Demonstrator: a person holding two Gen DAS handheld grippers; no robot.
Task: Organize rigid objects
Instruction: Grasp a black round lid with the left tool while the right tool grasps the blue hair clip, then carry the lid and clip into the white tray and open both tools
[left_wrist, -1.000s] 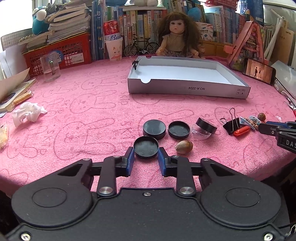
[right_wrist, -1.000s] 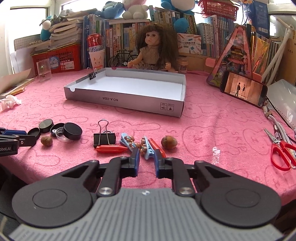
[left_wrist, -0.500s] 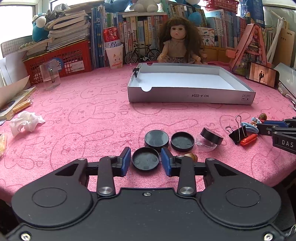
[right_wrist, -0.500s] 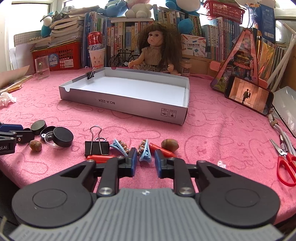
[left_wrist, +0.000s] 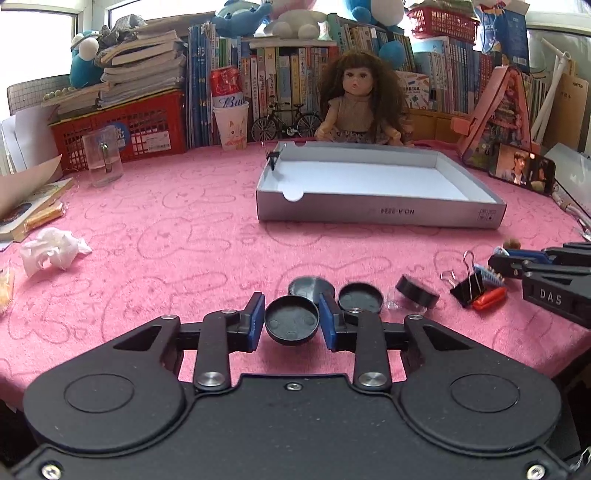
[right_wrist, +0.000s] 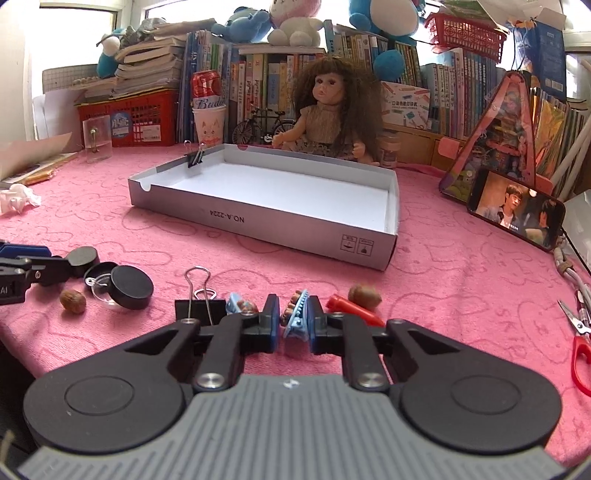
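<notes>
A round black lid (left_wrist: 291, 320) sits between the blue pads of my left gripper (left_wrist: 291, 322). Its jaws are closing and the pads press on the lid's rim; the lid is tilted up off the pink cloth. Two more black lids (left_wrist: 360, 297) lie just beyond, next to a small clear jar with a black cap (left_wrist: 415, 291). My right gripper (right_wrist: 293, 321) is shut on a light blue hair clip (right_wrist: 296, 320). A second blue clip (right_wrist: 239, 305) lies to its left beside a black binder clip (right_wrist: 199, 308). The grey shallow box (right_wrist: 258, 218) stands farther back, empty but for a binder clip on its rim.
Two nuts (right_wrist: 364, 295) (right_wrist: 72, 300) and a red object (right_wrist: 351, 308) lie near the front edge. Red scissors (right_wrist: 580, 347) are at the right, a phone (right_wrist: 517, 208) leans behind them. A doll, books and a red basket line the back; crumpled tissue (left_wrist: 51, 251) lies left.
My left gripper slid forward around the nearest black lid, closed on it and tipped it up. My right gripper opened, moved over the blue hair clip and shut on it.
</notes>
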